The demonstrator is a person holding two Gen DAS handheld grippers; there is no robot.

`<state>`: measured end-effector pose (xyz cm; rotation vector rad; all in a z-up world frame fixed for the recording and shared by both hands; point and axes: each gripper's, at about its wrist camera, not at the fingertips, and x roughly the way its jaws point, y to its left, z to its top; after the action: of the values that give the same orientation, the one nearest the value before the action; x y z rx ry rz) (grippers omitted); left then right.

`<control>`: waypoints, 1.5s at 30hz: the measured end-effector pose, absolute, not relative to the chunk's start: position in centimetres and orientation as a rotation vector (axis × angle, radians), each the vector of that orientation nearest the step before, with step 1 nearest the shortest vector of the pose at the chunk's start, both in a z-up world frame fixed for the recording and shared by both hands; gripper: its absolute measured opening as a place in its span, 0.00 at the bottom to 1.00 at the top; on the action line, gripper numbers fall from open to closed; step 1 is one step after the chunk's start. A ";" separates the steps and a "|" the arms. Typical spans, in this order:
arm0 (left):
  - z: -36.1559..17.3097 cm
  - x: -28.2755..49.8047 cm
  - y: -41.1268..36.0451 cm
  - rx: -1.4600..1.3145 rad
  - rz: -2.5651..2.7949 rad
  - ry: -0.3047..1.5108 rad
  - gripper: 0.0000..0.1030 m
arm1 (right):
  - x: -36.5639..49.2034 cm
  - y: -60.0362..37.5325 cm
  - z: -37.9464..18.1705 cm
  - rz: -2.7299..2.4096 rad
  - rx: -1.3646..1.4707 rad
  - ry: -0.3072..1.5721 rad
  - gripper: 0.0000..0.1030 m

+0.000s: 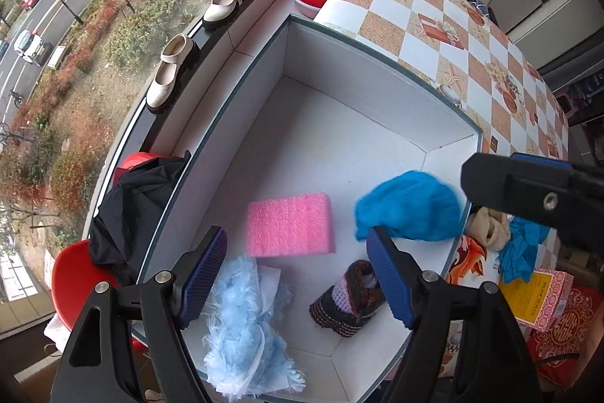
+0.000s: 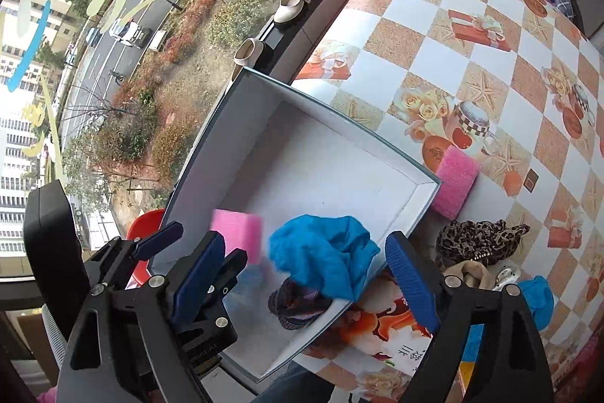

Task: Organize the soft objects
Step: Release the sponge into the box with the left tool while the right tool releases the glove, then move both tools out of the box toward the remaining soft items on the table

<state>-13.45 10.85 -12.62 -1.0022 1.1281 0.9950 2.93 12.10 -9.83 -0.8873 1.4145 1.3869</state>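
Two claws are over the white box (image 1: 339, 70), and both stand wide open with nothing between the pads. The blue crumpled cloth (image 2: 324, 252) lies, as far as I can tell, over the right rim of the box, directly in front of the right claw (image 2: 305, 270) and between its two fingers, so this claw is the nearer one to it; in the left view the same cloth (image 1: 409, 210) is to the right of the left claw (image 1: 298, 274), just touching the tip of its right finger. The cloth has no clear long axis, it is a loose thin bundle, and its picture is a little blurred. I judge that the coming move depends on this: whether the cloth rests fully inside the box or hangs on the rim, which I cannot tell. Inside the box are a pink sponge block (image 1: 290, 225) with a rough porous face, a pale blue fluffy cloth (image 1: 245, 323) with long fibres, and a dark knitted piece (image 1: 349, 301) with purple stripes, rolled. Outside, on the checked bench (image 2: 490, 63), more soft things wait: a second pink sponge (image 2: 455, 182) touching the far right corner of the box, a leopard-pattern fabric (image 2: 475, 238), a beige stocking (image 2: 470, 274) and another blue cloth (image 2: 538, 297) near it.
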 end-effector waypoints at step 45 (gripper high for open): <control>-14.1 12.6 6.4 -0.767 0.632 1.399 0.83 | 38.6 2.4 -19.8 0.667 -0.987 1.361 1.00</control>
<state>12.56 6.37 -14.11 -0.7667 1.3989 0.6317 38.57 2.40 -19.79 -0.9875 1.3614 0.6670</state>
